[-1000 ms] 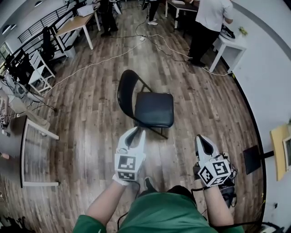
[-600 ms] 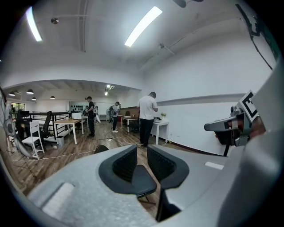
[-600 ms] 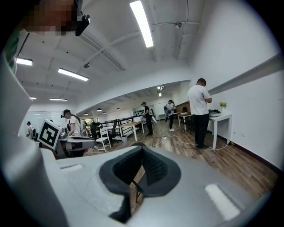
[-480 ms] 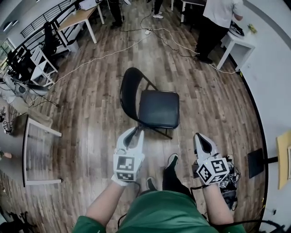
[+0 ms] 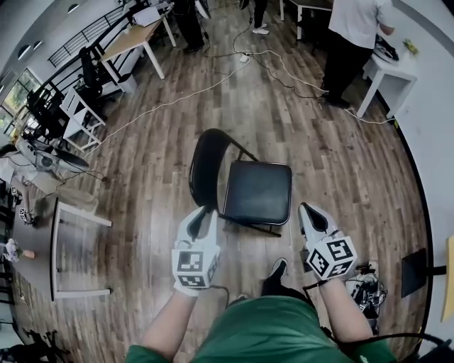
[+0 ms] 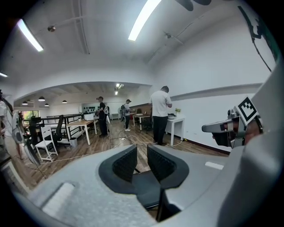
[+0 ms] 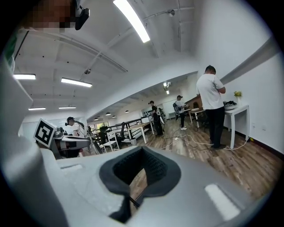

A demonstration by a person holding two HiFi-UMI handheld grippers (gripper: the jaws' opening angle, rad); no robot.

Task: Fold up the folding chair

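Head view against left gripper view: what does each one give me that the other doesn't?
Only the head view: the whole folding chair, standing unfolded on the wood floor, seen from above. Only the left gripper view: the left gripper's pads close up, nothing gripped between them, and the ceiling lights. Both: part of the chair's seat, the right gripper, and the person in a white shirt at the white table.
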